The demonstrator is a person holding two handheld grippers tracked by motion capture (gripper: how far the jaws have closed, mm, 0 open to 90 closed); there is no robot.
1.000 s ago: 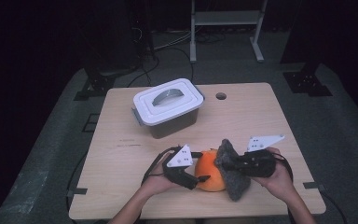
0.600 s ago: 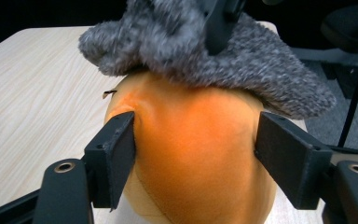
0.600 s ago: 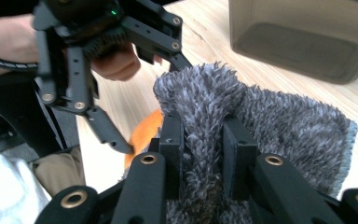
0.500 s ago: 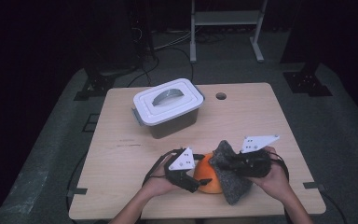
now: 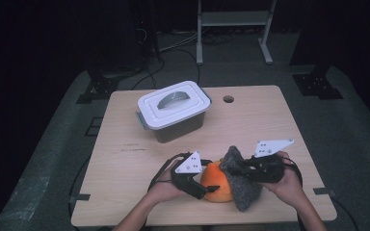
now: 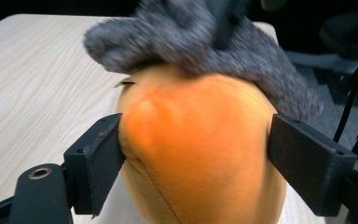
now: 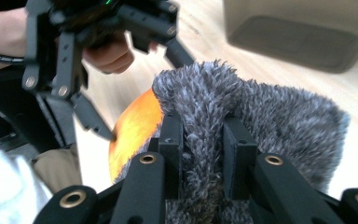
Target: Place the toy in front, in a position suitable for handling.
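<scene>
my left gripper [image 5: 211, 185] has its jaws around the orange plush [image 5: 217, 182], pads pressed to both its sides; they have just been closing a little on it. the plush sits at the near edge of the table [image 5: 250, 125], its long axis roughly upright, top toward the far side. my right gripper [image 5: 235, 169] pinches a fold of the grey fuzzy cover [image 5: 243, 185], which drapes over the plush's top and right side, hanging toward me. the lidded box [image 5: 173, 109] stands well apart, farther back.
</scene>
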